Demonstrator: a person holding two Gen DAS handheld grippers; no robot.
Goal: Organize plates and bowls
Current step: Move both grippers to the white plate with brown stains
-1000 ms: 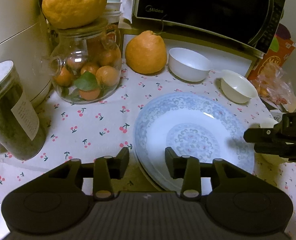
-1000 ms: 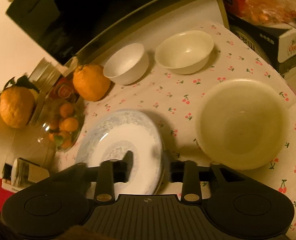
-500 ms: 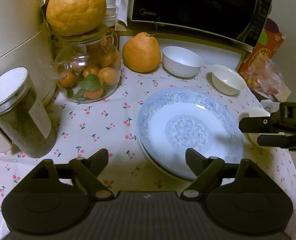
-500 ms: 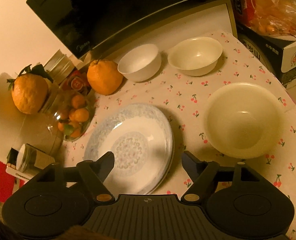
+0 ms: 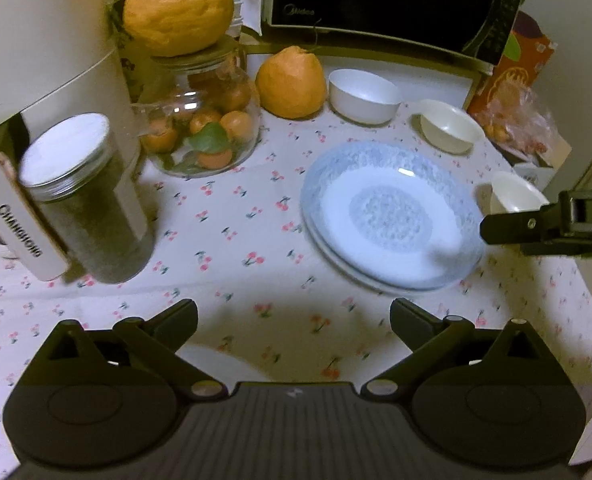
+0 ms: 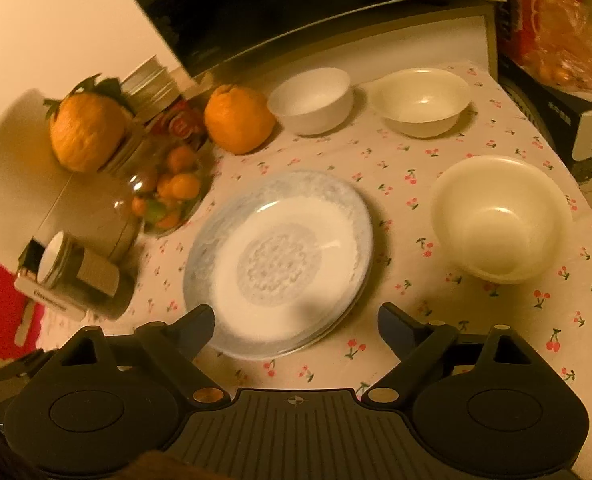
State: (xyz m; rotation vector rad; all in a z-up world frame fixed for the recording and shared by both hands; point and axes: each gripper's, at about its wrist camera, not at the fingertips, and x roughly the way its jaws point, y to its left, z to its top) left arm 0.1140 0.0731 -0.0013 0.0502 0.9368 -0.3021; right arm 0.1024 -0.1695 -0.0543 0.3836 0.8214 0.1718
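Cool, whitish indoor light fills the left wrist view, while the right wrist view carries a heavy amber cast and reads dimmer. Both frames bend strongly at the edges, with black corners from the fisheye lens. A broad soft shadow darkens the cherry-print tablecloth (image 5: 231, 248) at lower centre of the left view, and a smaller one falls across the lower rim of the stacked blue-patterned plates (image 6: 279, 264) in the right view. Small highlights glint on the plates' upper rim and on the glass jar (image 5: 203, 132). Motion blur smears the plates' pattern in both views and softens the left side of the right view.
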